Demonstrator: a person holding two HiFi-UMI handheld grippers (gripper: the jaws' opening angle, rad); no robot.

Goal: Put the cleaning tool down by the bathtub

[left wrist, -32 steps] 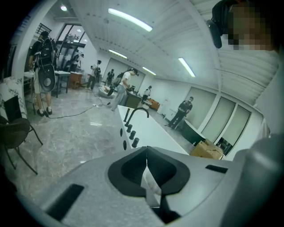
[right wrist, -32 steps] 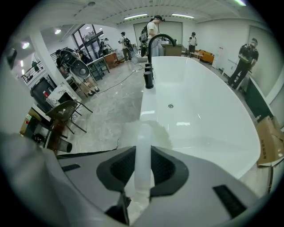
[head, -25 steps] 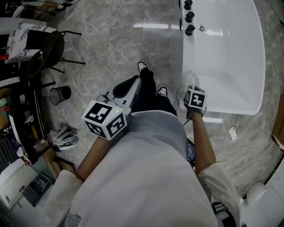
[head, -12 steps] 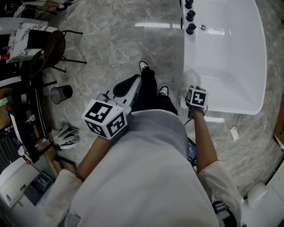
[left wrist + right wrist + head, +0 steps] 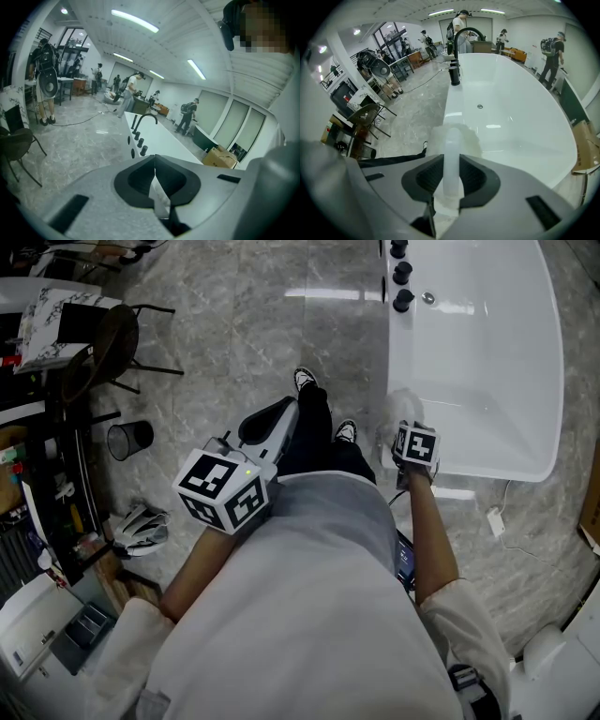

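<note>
The cleaning tool (image 5: 452, 140) is a translucent white brush with a stick handle and a fuzzy head. My right gripper (image 5: 451, 161) is shut on its handle. In the head view that gripper (image 5: 405, 423) holds the tool (image 5: 397, 407) upright at the near left corner of the white bathtub (image 5: 398, 362), over the rim (image 5: 454, 101). My left gripper (image 5: 267, 423) hangs in front of the person's body above the grey marble floor, away from the tub. Its jaws (image 5: 154, 171) are shut together with nothing between them.
Black tap knobs (image 5: 401, 276) and a black curved faucet (image 5: 459, 47) stand at the tub's far left rim. A wire wastebasket (image 5: 127, 440), a dark chair (image 5: 103, 343) and shelves line the left. A white plug with cable (image 5: 492, 521) lies right of the tub. People stand far off.
</note>
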